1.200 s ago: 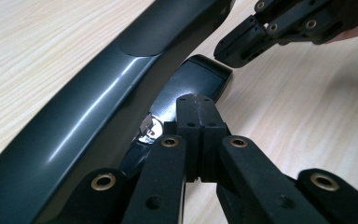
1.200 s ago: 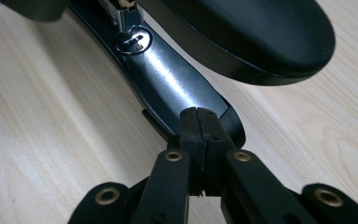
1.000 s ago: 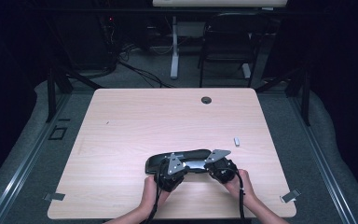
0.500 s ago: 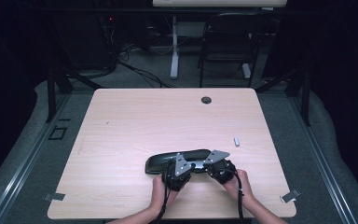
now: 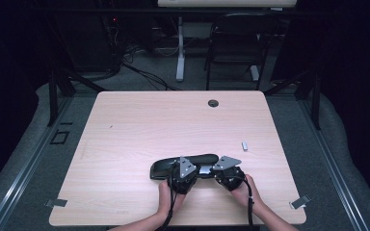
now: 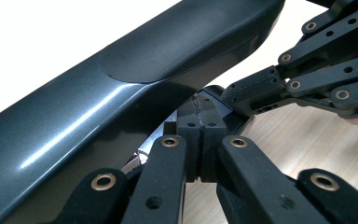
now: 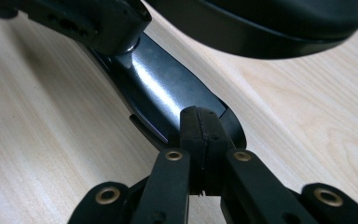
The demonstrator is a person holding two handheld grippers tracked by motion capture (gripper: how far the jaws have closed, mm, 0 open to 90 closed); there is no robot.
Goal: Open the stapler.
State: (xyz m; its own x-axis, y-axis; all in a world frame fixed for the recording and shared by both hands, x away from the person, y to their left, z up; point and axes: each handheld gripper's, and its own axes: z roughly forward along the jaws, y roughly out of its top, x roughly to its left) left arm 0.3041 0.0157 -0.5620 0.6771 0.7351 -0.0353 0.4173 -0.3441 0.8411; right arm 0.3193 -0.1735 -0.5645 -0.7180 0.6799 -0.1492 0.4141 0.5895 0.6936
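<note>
Tongs first: my left pair (image 6: 199,126) is clenched, pads flat together, and so is my right pair (image 7: 198,123). Whether either nips a thin lip of the case (image 5: 166,166) I cannot tell; nothing thick sits between the pads.

On the table (image 5: 149,125), the case lies close to the near edge, a little right of the middle, long side running across. Both pairs meet it from the near side, the left (image 5: 188,172) toward its middle and the right (image 5: 221,173) at its right end. In the right gripper view my tips rest against a glossy dark shell (image 7: 163,98) with a second dark part (image 7: 270,23) standing over it, so the case looks partly open.

Since a second ago very little has changed: my left hand has crept slightly in and the right has kept still, while the case has hardly shifted. I judge I am settling a hold, not yet working it open or shut.
</note>
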